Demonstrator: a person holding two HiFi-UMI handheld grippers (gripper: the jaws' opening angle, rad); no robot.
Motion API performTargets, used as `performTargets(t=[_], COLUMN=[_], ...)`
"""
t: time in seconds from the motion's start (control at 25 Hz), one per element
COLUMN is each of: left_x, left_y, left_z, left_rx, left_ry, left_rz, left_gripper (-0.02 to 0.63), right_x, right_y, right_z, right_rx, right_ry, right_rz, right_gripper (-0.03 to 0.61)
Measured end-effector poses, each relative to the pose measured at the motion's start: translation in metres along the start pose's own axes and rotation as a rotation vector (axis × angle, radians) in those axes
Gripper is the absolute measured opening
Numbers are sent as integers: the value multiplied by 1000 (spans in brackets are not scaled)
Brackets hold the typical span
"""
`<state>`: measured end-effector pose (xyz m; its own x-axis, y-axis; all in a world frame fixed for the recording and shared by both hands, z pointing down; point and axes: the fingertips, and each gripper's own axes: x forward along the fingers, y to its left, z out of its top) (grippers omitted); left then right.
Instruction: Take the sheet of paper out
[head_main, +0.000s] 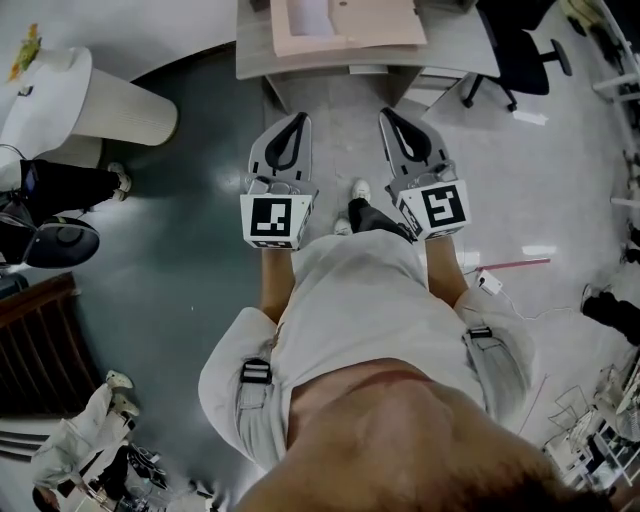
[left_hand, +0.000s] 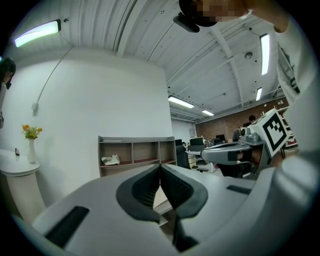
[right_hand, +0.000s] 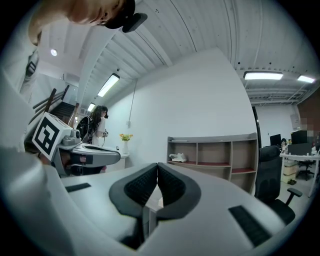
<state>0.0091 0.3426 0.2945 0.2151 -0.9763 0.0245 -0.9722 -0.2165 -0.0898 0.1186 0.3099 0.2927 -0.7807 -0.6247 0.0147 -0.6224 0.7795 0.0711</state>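
Grey desk (head_main: 254, 52) ahead of us
We hold the left gripper (head_main: 298, 120) and right gripper (head_main: 386, 113) level, jaws together on nothing.

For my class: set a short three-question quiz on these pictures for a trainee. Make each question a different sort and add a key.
1. True or false: the left gripper is carrying something.
2. What stands on the round white table? A) a vase of flowers B) a laptop C) a stack of boxes
3. Fill in: the fingers of the right gripper are ___, with nothing between them.
Key: 1 false; 2 A; 3 shut.
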Motion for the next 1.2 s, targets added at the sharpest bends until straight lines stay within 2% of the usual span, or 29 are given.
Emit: performTargets(t=[0.72,1.2], left_x=[97,128], left_y=[5,10], left_z=[8,9], left_rx=[13,23], left_ry=[20,24], left_rz=[69,101], left_gripper=[21,21], right_x=[50,75], right_y=[-94,-119], right_z=[6,3], right_rx=[11,19], right_ry=[-45,-51], right_rz=[52,90], right_gripper=[20,20])
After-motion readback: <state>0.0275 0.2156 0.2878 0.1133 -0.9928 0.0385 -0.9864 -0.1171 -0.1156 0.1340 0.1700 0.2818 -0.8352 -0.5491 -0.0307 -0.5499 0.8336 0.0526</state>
